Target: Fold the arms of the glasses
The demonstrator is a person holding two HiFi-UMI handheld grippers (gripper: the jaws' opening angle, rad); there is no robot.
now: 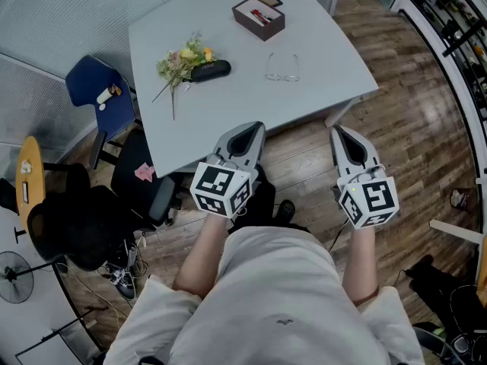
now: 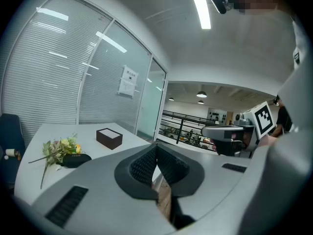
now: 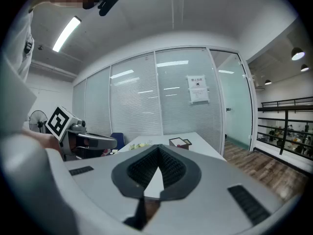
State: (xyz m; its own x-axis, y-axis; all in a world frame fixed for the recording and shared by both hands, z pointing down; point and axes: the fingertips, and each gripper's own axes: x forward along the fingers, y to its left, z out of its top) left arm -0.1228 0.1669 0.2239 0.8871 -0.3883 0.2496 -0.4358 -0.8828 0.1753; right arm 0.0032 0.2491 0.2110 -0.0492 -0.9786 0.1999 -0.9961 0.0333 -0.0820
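With my left gripper [image 1: 253, 130] and right gripper [image 1: 339, 133] both pinched shut on nothing, short of the white table's [image 1: 228, 116] near edge, I risk skidding the thin wire-framed clear glasses [image 1: 282, 68], lying near its right edge, off the smooth top.

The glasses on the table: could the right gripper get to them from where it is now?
Probably yes. The glasses lie alone on bare table, nothing between them and the right gripper, which is shut and held short of the table's edge, so it needs a forward reach.
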